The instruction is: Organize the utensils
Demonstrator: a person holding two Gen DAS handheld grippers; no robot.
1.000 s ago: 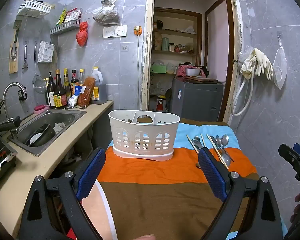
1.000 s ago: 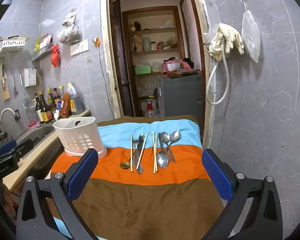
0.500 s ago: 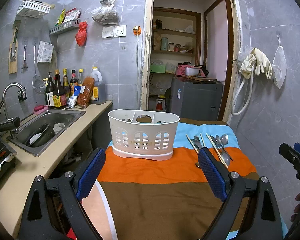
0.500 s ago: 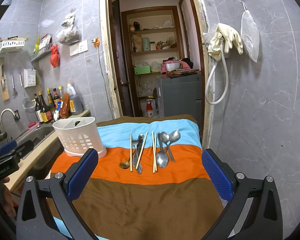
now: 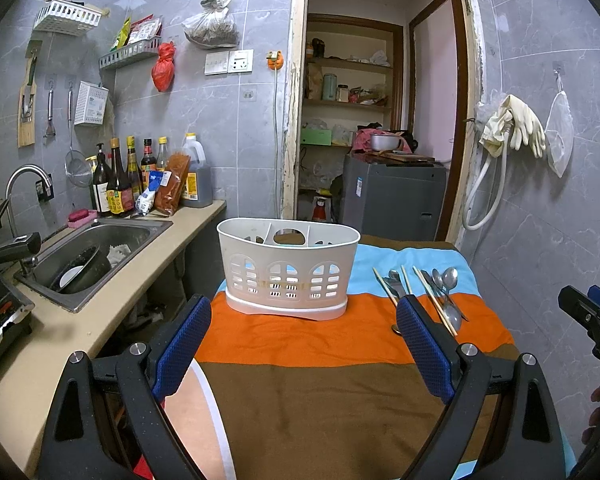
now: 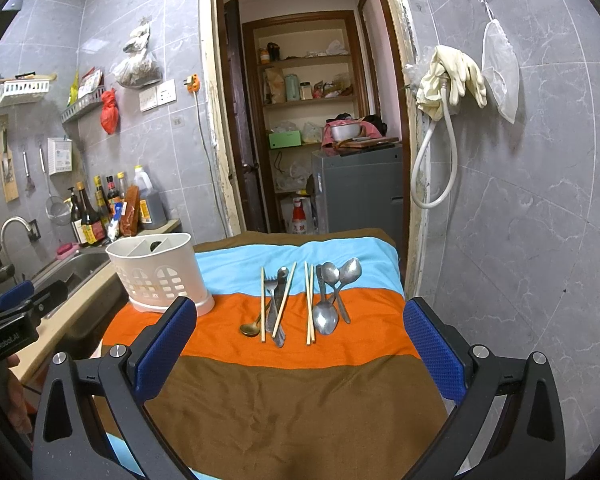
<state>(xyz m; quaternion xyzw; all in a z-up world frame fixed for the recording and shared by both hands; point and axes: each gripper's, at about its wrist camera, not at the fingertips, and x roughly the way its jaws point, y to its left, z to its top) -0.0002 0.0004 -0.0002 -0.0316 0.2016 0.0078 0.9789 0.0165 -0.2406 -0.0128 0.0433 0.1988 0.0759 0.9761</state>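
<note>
A white plastic utensil caddy (image 5: 288, 268) with dividers stands on the striped cloth (image 5: 320, 392); it also shows in the right wrist view (image 6: 160, 276) at the left. Utensils lie in a row to its right: wooden chopsticks (image 6: 309, 304), steel spoons (image 6: 332, 296), a fork and knife (image 6: 278, 300) and a brass spoon (image 6: 252, 327). They also show in the left wrist view (image 5: 432, 292). My left gripper (image 5: 302, 344) is open and empty, short of the caddy. My right gripper (image 6: 300, 344) is open and empty, short of the utensils.
A counter with a steel sink (image 5: 92, 252), tap and sauce bottles (image 5: 120, 184) runs along the left. A doorway with a grey appliance (image 6: 360, 188) and shelves lies behind the table. The tiled wall (image 6: 520, 220) with hanging gloves is close on the right.
Both grippers have barely moved; the view has shifted only slightly. Nothing was picked up or let go.
</note>
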